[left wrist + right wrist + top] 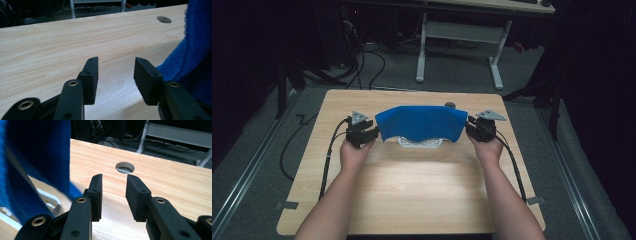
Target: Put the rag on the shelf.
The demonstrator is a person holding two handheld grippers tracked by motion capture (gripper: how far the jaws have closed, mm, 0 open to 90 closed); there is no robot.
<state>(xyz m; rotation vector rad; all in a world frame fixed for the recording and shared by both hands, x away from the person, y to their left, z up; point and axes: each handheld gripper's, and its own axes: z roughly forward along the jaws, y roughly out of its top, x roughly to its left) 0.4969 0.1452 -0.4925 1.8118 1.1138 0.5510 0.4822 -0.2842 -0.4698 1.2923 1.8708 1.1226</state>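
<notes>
Jaws spread on both our grippers, pinching nothing.
Our left gripper (371, 134) and right gripper (471, 127) flank the blue cloth (421, 122) draped over a white rack (419, 143) on the worktop (412, 185).

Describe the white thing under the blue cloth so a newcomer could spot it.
On the wooden table, look midway between the two hands, beneath the arched blue cloth. A white slatted tray peeks out below the cloth's near edge, the one white item on the tabletop.

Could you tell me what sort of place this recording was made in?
Probably a lab or workshop set up for recording: a light wooden table with a cable hole stands in a dim room, with loose cables on the floor and a white-legged desk behind.
</notes>
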